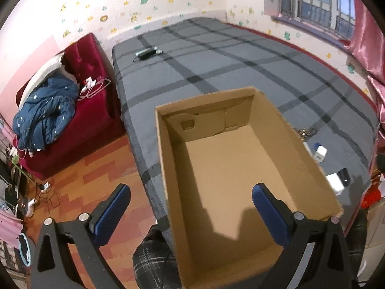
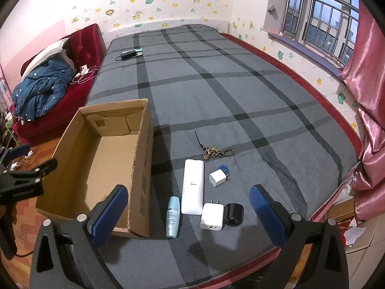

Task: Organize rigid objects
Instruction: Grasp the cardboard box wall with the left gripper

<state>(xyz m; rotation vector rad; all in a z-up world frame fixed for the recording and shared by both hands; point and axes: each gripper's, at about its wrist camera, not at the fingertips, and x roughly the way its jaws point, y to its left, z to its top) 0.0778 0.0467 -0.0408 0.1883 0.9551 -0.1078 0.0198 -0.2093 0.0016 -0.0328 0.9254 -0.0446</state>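
An open, empty cardboard box (image 2: 142,159) stands on the grey plaid bed (image 2: 216,91), and my open left gripper (image 1: 191,198) hovers over its near end (image 1: 216,168). To the box's right lie a pale blue tube (image 2: 172,216), a long white case (image 2: 192,186), a large white charger (image 2: 212,216), a small white charger (image 2: 217,178), a black round object (image 2: 234,214), a blue disc (image 2: 223,168) and a keychain (image 2: 213,152). My right gripper (image 2: 189,200) is open and empty above these items.
A black device with a cable (image 2: 130,54) lies at the far left of the bed. A red sofa (image 1: 93,110) with a blue jacket (image 1: 45,118) stands left, across a strip of wooden floor. Pink curtains (image 2: 370,110) and a window are on the right.
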